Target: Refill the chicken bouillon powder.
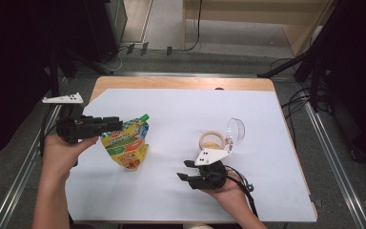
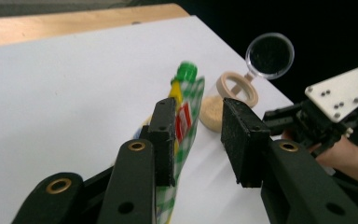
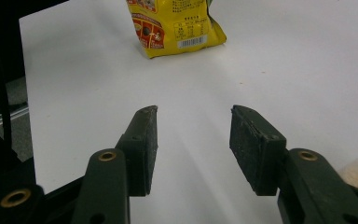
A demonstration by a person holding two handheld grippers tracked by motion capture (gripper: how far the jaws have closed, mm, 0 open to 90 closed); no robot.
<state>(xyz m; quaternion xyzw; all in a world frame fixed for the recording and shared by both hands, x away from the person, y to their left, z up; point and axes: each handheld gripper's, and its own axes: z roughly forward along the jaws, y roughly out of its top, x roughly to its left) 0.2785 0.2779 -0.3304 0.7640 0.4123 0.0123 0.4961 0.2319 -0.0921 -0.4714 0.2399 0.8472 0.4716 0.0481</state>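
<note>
A yellow and green spout pouch (image 1: 126,142) with a green cap (image 2: 185,72) lies on the white sheet, left of centre. My left gripper (image 1: 116,123) hovers at the pouch's upper left edge. In the left gripper view its jaws (image 2: 198,116) stand apart, the pouch (image 2: 182,122) showing beside and under the left pad, not pinched. My right gripper (image 1: 182,170) rests low near the front, pointing left toward the pouch (image 3: 177,28). Its jaws (image 3: 193,116) are open over bare sheet, with nothing between them.
A round wooden-rimmed jar (image 1: 213,140) with tan contents stands right of centre, its clear lid (image 1: 236,130) tipped up behind it, just beyond my right hand. The white sheet (image 1: 181,109) covers a wooden table (image 1: 171,82). Metal rails and cables run along both sides.
</note>
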